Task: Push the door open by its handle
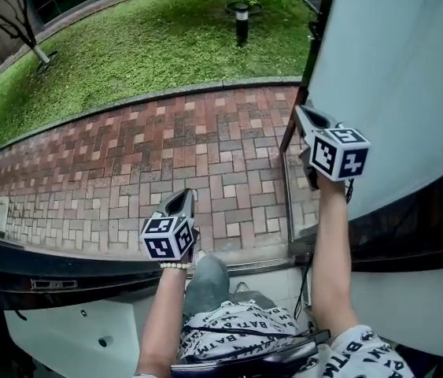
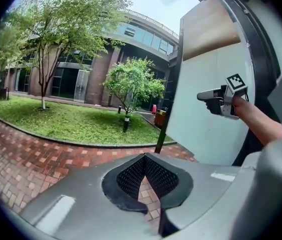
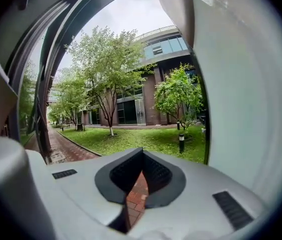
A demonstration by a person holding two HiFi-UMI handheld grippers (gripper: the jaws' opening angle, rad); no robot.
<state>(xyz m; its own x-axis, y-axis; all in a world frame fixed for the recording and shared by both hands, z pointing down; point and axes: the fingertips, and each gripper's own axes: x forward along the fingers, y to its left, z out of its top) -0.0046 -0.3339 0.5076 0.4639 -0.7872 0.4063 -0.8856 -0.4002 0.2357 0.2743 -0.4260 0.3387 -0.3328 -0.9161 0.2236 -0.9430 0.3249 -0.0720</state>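
Observation:
The door (image 1: 394, 77) is a white frosted panel in a dark frame, swung outward on the right. A dark horizontal bar (image 1: 418, 211) crosses it; I cannot make out a separate handle. My right gripper (image 1: 300, 114) is held up beside the door's outer edge, shut and empty; it touches nothing. The left gripper view shows it (image 2: 200, 97) in front of the panel (image 2: 206, 124). My left gripper (image 1: 183, 198) is lower, over the threshold, pointing at the brick path, shut with nothing in it. Each gripper view shows its pads met at the tips (image 2: 144, 158) (image 3: 142, 156).
Red brick paving (image 1: 150, 156) lies past the metal threshold (image 1: 252, 266), then a lawn (image 1: 150, 38) with a bollard lamp (image 1: 241, 22) and trees. A second white door leaf (image 1: 56, 329) with a dark bar stands at lower left. The person's knee (image 1: 205, 282) shows below.

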